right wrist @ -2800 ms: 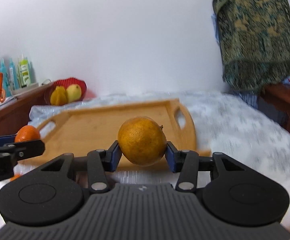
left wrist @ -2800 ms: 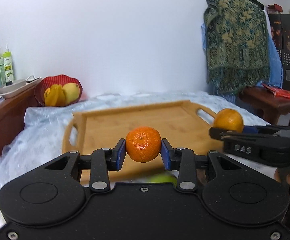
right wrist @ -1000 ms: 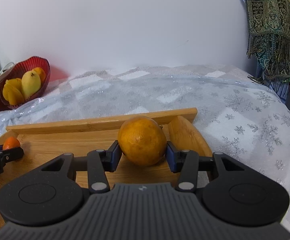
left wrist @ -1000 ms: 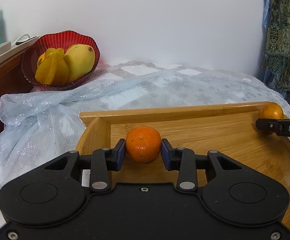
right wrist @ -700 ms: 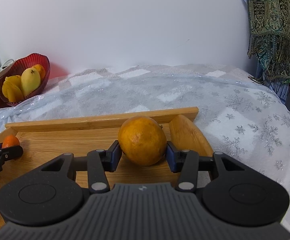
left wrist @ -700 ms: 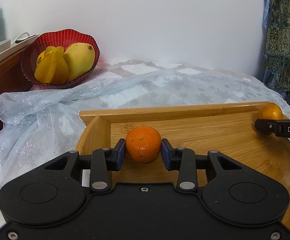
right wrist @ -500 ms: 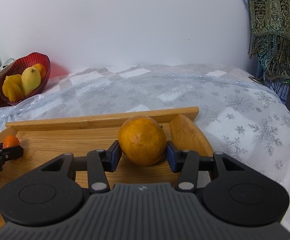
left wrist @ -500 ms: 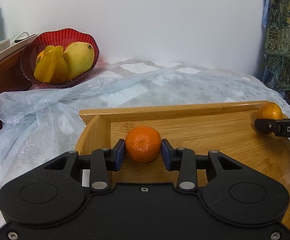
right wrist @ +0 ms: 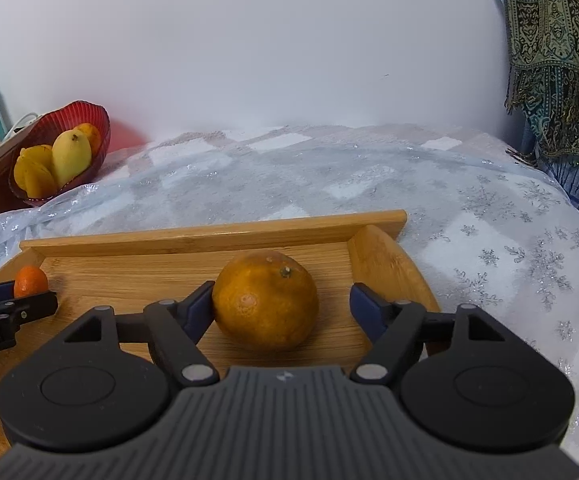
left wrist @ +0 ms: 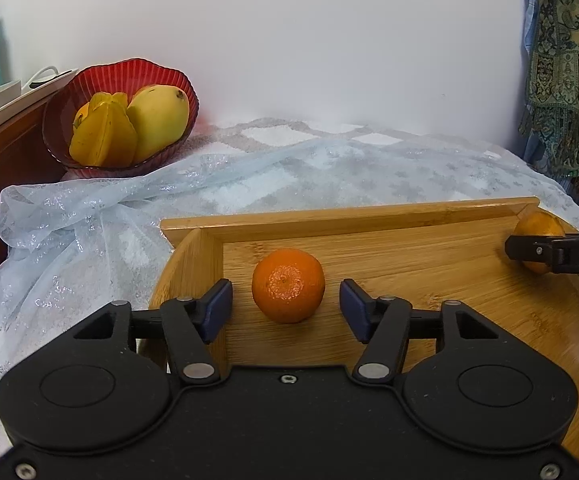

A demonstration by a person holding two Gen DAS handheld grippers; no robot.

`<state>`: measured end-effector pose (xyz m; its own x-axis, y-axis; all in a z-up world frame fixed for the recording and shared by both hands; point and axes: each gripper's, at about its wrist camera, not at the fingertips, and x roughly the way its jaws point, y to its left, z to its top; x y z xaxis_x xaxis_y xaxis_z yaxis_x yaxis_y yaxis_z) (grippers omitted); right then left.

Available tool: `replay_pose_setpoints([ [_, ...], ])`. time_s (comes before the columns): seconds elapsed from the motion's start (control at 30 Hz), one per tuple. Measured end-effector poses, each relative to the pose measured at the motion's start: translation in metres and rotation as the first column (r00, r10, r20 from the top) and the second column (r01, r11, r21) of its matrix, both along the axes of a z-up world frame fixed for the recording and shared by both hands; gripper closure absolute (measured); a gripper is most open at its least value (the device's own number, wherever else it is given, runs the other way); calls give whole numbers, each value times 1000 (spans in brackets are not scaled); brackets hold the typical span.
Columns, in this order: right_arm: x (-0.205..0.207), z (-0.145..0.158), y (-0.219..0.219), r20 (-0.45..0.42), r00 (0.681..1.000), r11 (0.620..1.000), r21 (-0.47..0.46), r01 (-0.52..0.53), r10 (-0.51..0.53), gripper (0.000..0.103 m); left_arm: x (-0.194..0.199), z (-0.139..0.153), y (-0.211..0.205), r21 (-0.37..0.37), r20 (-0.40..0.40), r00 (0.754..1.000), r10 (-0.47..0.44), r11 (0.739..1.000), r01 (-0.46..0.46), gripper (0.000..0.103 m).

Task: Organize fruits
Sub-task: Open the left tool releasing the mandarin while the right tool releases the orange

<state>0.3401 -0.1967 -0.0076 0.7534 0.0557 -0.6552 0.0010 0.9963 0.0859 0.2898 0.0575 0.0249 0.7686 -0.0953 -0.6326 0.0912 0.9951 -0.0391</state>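
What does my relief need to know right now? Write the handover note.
Left hand-held gripper: jaws have just been opening; the small mandarin sits between them on the wooden tray, both pads clear of it.
Right hand-held gripper: jaws have also just been opening; the large orange rests on the tray near its right end, right pad clear, left pad close or just touching.
Done: both fruits set down on the tray.
Left: back both grippers away. The red bowl behind holds a mango and other yellow fruit; whether those go on the tray is unclear.
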Motion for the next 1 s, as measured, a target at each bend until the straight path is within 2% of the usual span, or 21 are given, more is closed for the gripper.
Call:
replay_pose_setpoints([
  [0.27,0,0,0,-3,1000,1000,1,-9,9,18,-2,1,-1,-1,4,1000,-10,1000,10,37],
  [1.0,2,-2,3,-17,999,999,-9,-33,33,12,-5,3,-3,-4,10,1000,-18,1000,19,24],
])
